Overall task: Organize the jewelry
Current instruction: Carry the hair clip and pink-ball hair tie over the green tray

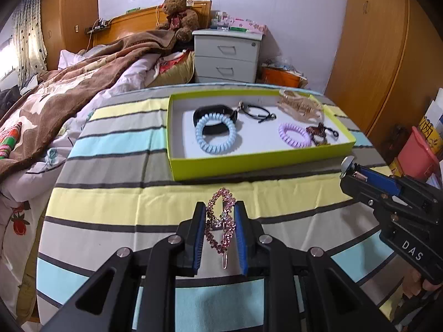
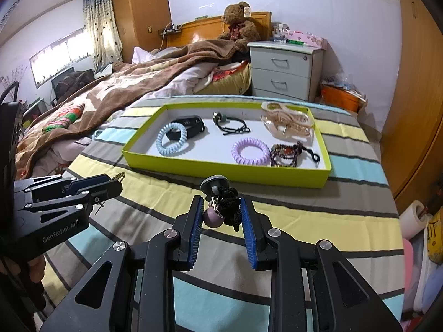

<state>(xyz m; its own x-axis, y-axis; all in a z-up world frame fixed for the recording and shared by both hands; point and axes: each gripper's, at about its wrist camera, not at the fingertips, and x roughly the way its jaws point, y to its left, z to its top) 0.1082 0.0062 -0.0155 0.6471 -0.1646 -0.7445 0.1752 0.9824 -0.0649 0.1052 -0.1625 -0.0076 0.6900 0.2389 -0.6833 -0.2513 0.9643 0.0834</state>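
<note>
In the left wrist view, the left gripper (image 1: 220, 215) has its jaws drawn in narrow on a pink rhinestone hair clip (image 1: 220, 222), the blue pads pressing its beaded sides while its metal tongue hangs down between them — so the step in hand looks like carrying a picked-up piece to the lime-green shallow cardboard box (image 1: 249, 163) that lies just ahead on the striped bedspread (image 1: 110, 202). The next move calls for a forward reach over the box's near wall and a release onto bare white floor; the open patch in the middle, between the pale blue spiral hair tie (image 1: 215, 133) and the lilac spiral hair tie (image 1: 295, 135), seems the safest spot. A black wristband (image 1: 214, 112), a black cord hair tie (image 1: 257, 112), a translucent beige claw clip (image 1: 300, 105) and a dark beaded bracelet (image 1: 318, 132) already crowd the rest, and the right gripper (image 1: 357, 173) reaches in from the right, near the box's corner. In the right wrist view, the right gripper (image 2: 221, 210) holds a black knotted hair tie with a mauve ball and grey button charm (image 2: 221, 203), jaws partly open and closed on it, near the box's (image 2: 221, 170) front wall. The left gripper (image 2: 110, 184) stands to the left, well apart — the two could crowd each other if both go in together.
</note>
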